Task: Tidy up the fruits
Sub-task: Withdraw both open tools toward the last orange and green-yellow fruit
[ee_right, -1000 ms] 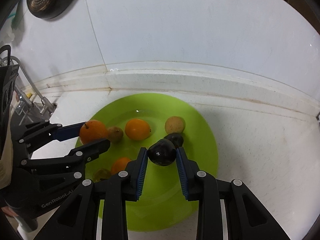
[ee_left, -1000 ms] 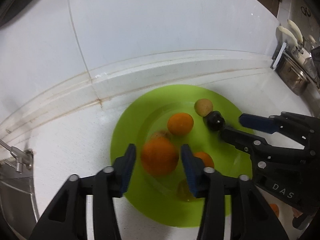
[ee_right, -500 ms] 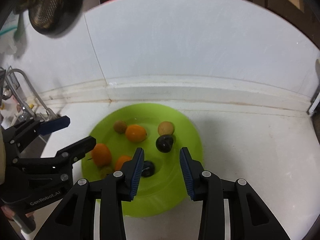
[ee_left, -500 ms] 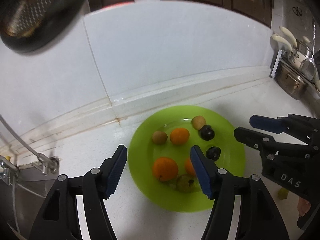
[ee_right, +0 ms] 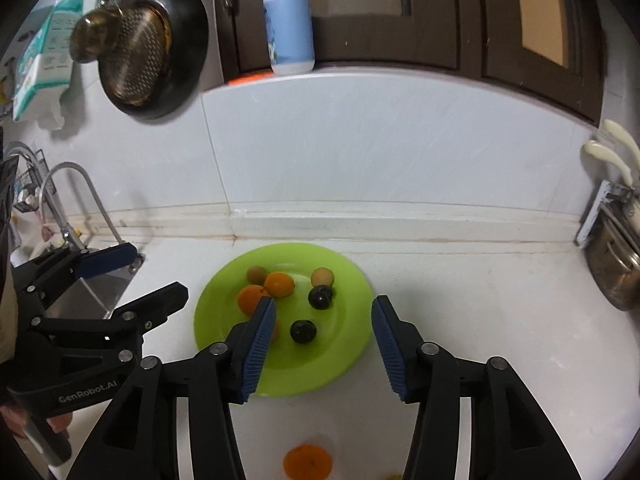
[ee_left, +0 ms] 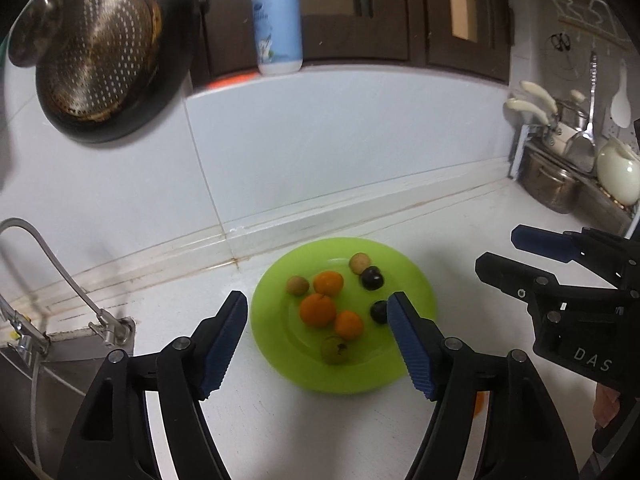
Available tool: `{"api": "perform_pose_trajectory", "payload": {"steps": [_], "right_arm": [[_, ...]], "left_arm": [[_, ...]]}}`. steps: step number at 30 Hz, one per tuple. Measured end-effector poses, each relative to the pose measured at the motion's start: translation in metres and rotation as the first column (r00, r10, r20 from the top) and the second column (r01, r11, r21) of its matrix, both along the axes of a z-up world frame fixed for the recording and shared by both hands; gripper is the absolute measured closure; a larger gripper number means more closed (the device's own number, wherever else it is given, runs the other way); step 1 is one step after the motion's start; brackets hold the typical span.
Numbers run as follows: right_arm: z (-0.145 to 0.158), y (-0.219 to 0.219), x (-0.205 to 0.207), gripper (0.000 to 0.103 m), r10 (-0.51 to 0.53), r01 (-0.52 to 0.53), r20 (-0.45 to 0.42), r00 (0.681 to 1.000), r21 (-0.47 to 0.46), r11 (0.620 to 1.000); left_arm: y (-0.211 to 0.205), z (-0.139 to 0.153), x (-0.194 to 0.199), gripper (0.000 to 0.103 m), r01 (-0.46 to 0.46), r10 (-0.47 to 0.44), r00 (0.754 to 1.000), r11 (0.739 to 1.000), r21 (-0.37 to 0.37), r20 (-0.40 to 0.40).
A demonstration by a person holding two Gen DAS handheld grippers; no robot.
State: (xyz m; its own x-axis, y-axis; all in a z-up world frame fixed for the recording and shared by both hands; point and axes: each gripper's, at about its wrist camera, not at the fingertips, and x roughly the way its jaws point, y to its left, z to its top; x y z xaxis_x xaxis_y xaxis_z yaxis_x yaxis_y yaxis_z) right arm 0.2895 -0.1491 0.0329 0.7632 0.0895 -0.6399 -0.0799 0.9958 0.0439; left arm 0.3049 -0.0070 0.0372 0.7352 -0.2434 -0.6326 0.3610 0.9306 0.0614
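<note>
Closest to me, my right gripper is spread wide and carrying nothing, and my left gripper hangs just as wide and just as empty. Right under my right wrist there's a loose orange sitting on the white counter, off the plate, and that looks like the next one to collect. I'd judge it light, firm and a bit prone to rolling, so I'd take it across its widest middle with both pads and squeeze gently. Further out, the green plate holds the rest: a greenish fruit nearest, three oranges, then two dark plums that look smooth, slippery and easily bruised. At the far rim sit two small brownish fruits. Beyond that, the tiled backsplash and a soap bottle on the ledge.
</note>
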Motion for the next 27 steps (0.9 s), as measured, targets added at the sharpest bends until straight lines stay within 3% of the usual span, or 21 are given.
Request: {"api": "perform_pose_trajectory", "payload": {"steps": [7,14,27], "right_arm": [[0.013,-0.012,-0.034,0.044,-0.037,0.038,0.053,0.998,-0.005,0.999],[0.019,-0.021,-0.063,0.044,-0.064,0.065,0.081,0.995,-0.013,0.998],[0.006,-0.038,-0.101,0.043,-0.113,0.115,0.060,0.992,-0.031,0.993]], "left_arm": [[-0.007,0.012,-0.031,0.024,0.040,-0.040,0.998,0.999,-0.002,0.050],[-0.019,0.019,-0.055,0.020,0.085,-0.086,0.992,0.996,0.005,0.095],[-0.038,0.006,-0.078,0.016,0.162,-0.161,0.983,0.987,-0.004,0.092]]}}
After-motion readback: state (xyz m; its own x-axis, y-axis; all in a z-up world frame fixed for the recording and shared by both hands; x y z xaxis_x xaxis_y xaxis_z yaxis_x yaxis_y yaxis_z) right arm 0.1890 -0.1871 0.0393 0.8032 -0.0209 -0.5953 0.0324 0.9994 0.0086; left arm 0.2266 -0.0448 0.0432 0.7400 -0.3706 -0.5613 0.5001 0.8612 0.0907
